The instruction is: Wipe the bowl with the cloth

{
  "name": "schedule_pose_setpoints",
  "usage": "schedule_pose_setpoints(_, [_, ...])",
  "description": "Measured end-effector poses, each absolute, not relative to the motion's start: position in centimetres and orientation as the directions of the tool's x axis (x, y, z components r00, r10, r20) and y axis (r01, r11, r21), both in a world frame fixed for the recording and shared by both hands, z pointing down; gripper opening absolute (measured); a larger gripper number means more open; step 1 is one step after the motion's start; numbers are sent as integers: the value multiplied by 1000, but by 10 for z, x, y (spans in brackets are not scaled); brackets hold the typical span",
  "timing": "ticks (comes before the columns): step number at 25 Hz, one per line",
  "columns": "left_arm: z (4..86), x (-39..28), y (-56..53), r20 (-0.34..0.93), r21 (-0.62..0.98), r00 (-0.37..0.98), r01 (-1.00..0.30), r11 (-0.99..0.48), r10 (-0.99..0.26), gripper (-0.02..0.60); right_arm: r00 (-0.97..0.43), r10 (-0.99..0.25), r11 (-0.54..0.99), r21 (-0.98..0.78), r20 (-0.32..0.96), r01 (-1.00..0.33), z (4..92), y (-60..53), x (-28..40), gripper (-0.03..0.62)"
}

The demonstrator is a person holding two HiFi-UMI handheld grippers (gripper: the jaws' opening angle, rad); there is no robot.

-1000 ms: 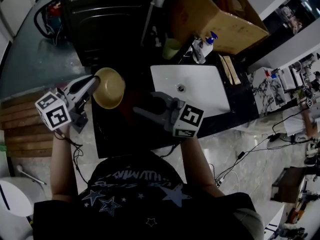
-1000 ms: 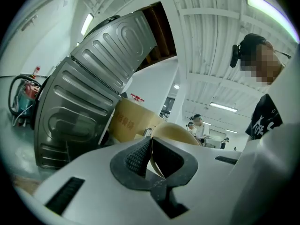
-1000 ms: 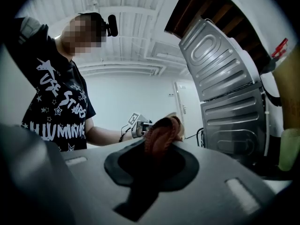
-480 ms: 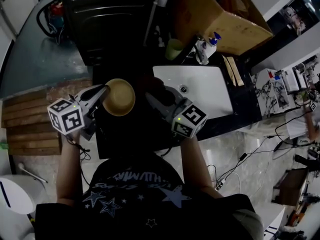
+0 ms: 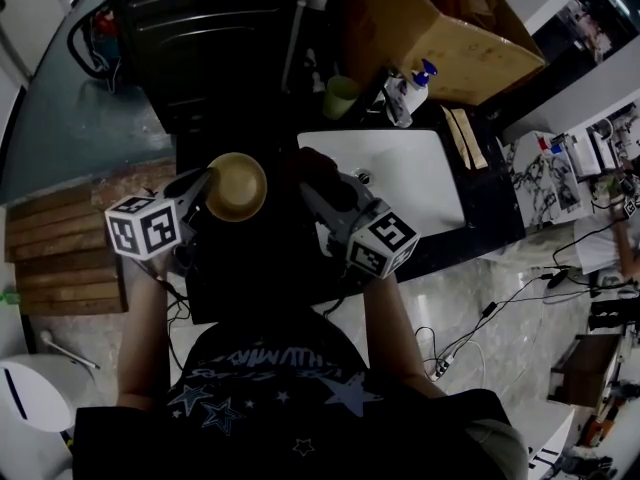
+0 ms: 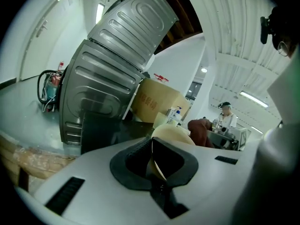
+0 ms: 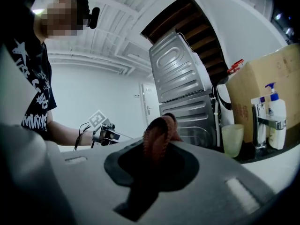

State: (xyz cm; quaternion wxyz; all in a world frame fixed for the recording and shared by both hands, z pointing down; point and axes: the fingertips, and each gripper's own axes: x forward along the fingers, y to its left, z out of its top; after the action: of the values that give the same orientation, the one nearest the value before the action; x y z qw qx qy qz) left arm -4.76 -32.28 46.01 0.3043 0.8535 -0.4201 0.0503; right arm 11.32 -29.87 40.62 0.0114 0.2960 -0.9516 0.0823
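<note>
a: so, where do things stand?

b: the left gripper (image 6: 154,165) is clamped on the rim of the tan bowl (image 5: 237,186) and holds it over the dark counter (image 5: 250,278), just left of the white sink (image 5: 400,203). whether the bowl rests on the counter i cannot tell. the right gripper (image 7: 157,165) is pinched tight on a bunched reddish-brown cloth (image 7: 159,132). the cloth is near the bowl but looks apart from it.

a: no wiping yet, then, by the look of it. what worries you?

b: mostly the bowl grip. the jaws have only a thin edge of rim between them, and the rest of the bowl hangs out beyond them. press the cloth hard inside and the bowl could pivot in the pads or slip out onto the counter.

a: and the cloth?

b: it's a wad, with just a hump poking past the jaws. if that hump gets squashed, the hard jaw tips may scrape the bowl instead of the fabric. a fold could also catch on the rim and drag out of the pinch.

a: anything nearby to hit?

b: the green cup (image 5: 340,96) and soap bottle (image 5: 412,93) stand behind the sink, well apart from both tools, so i'd judge them a small risk.
</note>
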Motion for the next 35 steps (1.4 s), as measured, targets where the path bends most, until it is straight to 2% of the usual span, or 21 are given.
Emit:
schedule_pose_setpoints(6, [483,-43,-341,436,476,576,-800,-366,-691,18,-813,-577,796,-168,78,-581,411,-308,132,60])
schedule_pose_setpoints(14, [504,-25,-362,508,470,544,-825,-315,-668,20,-819,-565,800,-175,102,-574,419,-319,141,60])
schedule_pose_setpoints(24, [516,-22,-387,537,461,494,-851,-253,-684,20,-831,-542,807,-196,128,-557,428,-339,152,60])
schedule_pose_setpoints(29, [513,-20,-391,526,404,465,-873,-272,-712,20,-840,-527,814,-209,127,-542,434,-345,149,60])
schedule_pose_setpoints(35, [511,-20,-392,517,414,477,-866,-281,-711,21,-852,-509,821,-226,126,-524,436,-348,147,60])
